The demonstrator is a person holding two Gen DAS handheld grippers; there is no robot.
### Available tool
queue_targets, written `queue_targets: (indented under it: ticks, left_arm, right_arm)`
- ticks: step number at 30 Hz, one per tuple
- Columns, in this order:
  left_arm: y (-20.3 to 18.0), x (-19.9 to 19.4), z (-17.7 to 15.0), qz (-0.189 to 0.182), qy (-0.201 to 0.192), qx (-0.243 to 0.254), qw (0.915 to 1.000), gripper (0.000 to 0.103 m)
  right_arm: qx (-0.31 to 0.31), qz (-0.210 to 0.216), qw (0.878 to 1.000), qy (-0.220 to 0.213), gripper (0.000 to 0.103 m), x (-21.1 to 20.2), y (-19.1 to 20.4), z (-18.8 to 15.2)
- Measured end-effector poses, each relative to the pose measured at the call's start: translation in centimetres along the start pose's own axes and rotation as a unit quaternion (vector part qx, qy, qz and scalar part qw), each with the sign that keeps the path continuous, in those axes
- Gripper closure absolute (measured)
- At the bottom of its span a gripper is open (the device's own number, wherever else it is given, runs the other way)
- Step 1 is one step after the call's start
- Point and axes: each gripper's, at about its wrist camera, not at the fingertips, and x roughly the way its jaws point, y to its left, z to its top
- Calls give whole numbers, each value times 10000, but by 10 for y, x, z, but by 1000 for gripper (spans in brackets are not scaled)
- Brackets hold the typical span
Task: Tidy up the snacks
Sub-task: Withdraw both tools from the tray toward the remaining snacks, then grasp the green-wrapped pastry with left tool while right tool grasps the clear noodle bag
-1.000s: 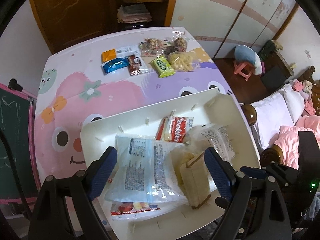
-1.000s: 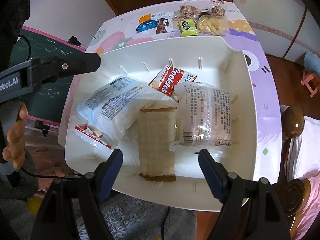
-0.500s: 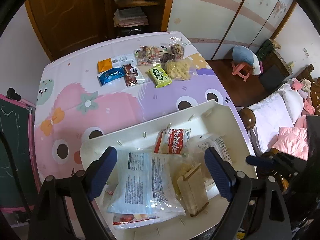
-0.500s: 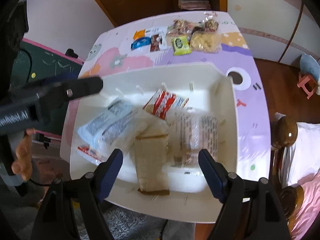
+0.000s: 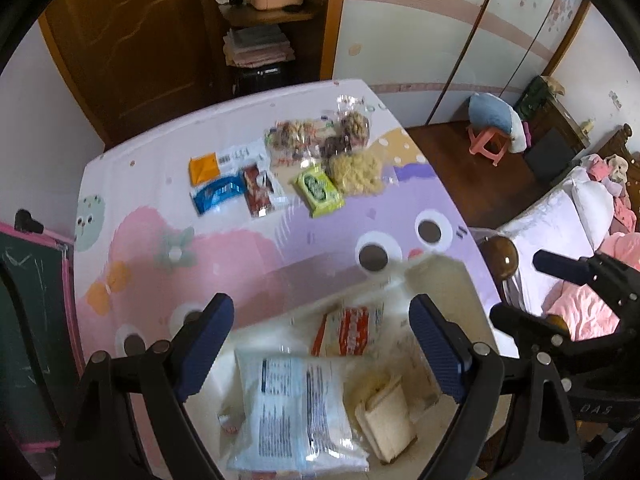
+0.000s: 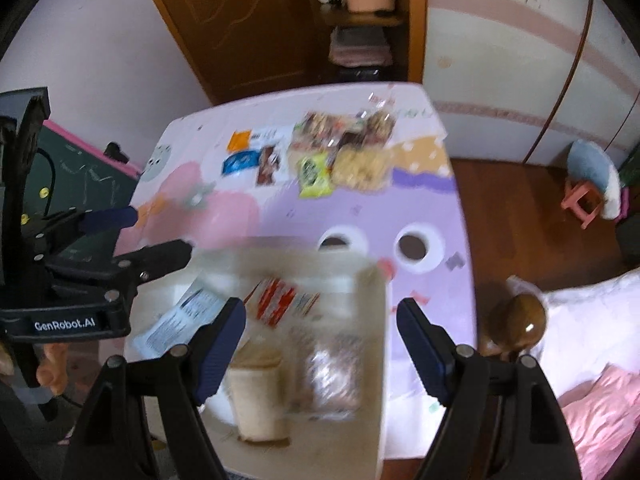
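At the near edge of the bench (image 5: 248,256), the white tray (image 5: 444,280) held several snacks already: a big white bag with printed text (image 5: 296,408), a red-and-white cookie packet (image 5: 352,330), a tan paper-wrapped pack (image 5: 390,420) and a clear bag (image 6: 336,368) beside it. Compared with a second earlier, both cameras had pulled up and away from the tray, so it filled less of each view and more of the cartoon-printed bench top showed; the right wrist view was blurred by that motion. The left claw (image 5: 320,344) stood wide apart with nothing between its pads, and the right claw (image 6: 320,344) was likewise apart and empty. This suggested a drop into the tray had been finished and the hands were heading for the next item. Well apart from the tray, at the far end of the bench, the unsorted snacks lay in a loose row: an orange packet (image 5: 204,169), a blue packet (image 5: 218,194), a dark red packet (image 5: 260,192), a green packet (image 5: 318,190), a bag of pale yellow puffs (image 5: 356,172) and clear bags of brown nuts (image 5: 316,138). About half the job seemed left.
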Motion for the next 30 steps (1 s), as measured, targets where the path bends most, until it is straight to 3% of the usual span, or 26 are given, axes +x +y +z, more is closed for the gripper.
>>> queue_targets:
  ticks: [4, 11, 15, 18, 23, 30]
  left_arm:
    - [1, -2, 28, 65, -183, -4, 9998, 14]
    - [1, 3, 68, 141, -391, -8, 9991, 14]
    - [-1, 26, 87, 471, -403, 1, 9981, 14]
    - [0, 57, 98, 640, -255, -76, 9976, 14]
    - [6, 120, 108, 493, 165, -394, 9979, 15]
    - [18, 189, 109, 347, 674, -937, 9927, 23]
  right_arm:
    - [-18, -306, 9993, -219, 25, -5, -12, 28]
    - [115, -483, 9984, -259, 25, 7, -35, 76]
    - [298, -495, 9982, -179, 25, 24, -50, 98]
    - [583, -344, 9977, -48, 25, 43, -64, 113]
    - [955, -231, 9951, 80, 25, 80, -86, 133]
    - [1201, -87, 9921, 351, 25, 129, -101, 143]
